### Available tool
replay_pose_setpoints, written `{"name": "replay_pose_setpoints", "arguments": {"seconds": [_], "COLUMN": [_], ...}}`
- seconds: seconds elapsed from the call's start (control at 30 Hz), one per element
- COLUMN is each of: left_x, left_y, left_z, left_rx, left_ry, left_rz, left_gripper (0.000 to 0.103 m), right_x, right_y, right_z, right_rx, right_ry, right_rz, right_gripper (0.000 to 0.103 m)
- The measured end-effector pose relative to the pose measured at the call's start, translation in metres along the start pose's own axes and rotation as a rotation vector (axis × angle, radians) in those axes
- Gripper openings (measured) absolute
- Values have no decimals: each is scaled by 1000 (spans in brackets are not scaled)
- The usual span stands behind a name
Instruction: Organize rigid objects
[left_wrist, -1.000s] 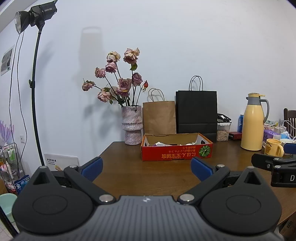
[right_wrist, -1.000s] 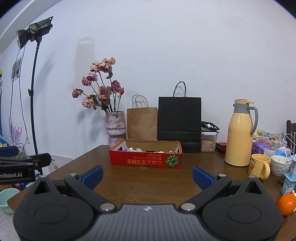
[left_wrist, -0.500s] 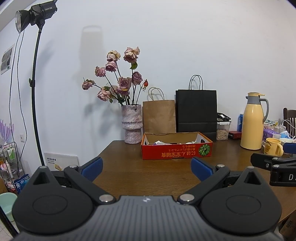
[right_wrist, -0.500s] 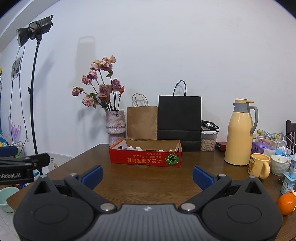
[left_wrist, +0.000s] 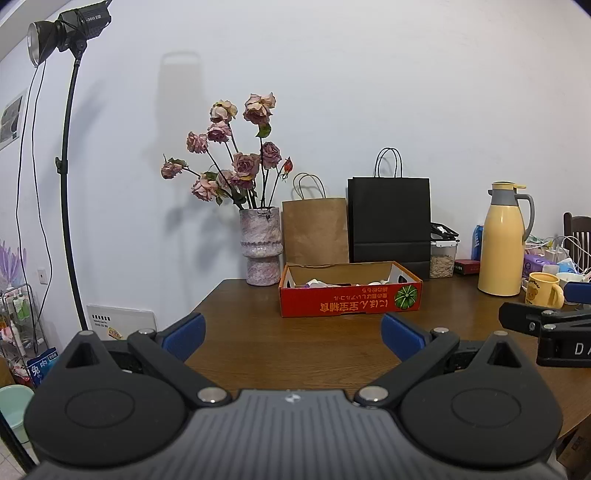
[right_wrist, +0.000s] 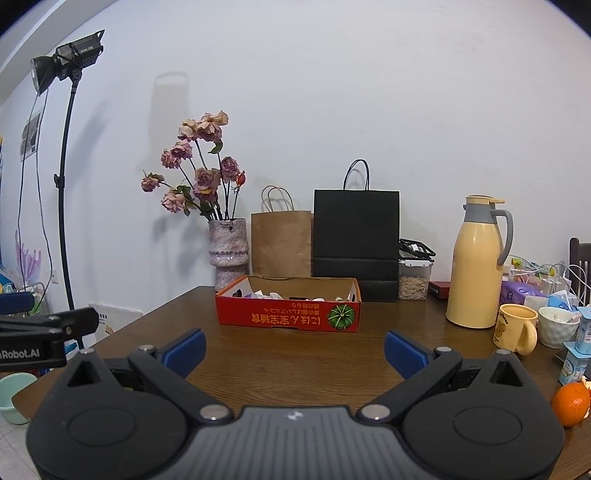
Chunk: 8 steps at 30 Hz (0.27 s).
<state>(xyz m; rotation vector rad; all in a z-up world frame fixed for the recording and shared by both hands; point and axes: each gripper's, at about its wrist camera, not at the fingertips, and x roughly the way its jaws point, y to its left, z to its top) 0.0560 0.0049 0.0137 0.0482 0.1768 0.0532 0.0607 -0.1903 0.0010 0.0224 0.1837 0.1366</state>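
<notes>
A red cardboard box (left_wrist: 351, 299) (right_wrist: 288, 314) with several small items inside sits on the brown wooden table (left_wrist: 295, 350) (right_wrist: 295, 350), ahead of both grippers. My left gripper (left_wrist: 291, 332) is open and empty, held above the table's near edge. My right gripper (right_wrist: 293, 347) is open and empty, also short of the box. A yellow mug (right_wrist: 515, 328) (left_wrist: 545, 293), a white cup (right_wrist: 557, 326), small blue-white cartons (right_wrist: 587, 330) and an orange (right_wrist: 570, 404) stand at the right.
A vase of dried roses (left_wrist: 260, 247), a brown paper bag (left_wrist: 314, 230), a black paper bag (left_wrist: 389, 221), a jar (left_wrist: 443, 254) and a yellow thermos (left_wrist: 502, 243) line the back. Clutter with cables lies at the far right (right_wrist: 543, 284). A light stand (left_wrist: 70, 184) is left.
Both views have shifted very slightly; the box sits a touch lower in frame. Both grippers stay open and empty.
</notes>
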Motion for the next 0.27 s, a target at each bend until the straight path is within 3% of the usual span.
{"name": "replay_pose_setpoints", "arguments": {"seconds": [0.27], "left_x": [3], "left_y": [0], "left_z": [-2], "left_rx": [-4], "left_ry": [10], "left_rz": [-4], "left_gripper": [103], "right_x": [3], "right_y": [-3], "right_z": [-2], "right_rx": [1], "right_ry": [10], "right_rz": [-3], "right_gripper": [103]}}
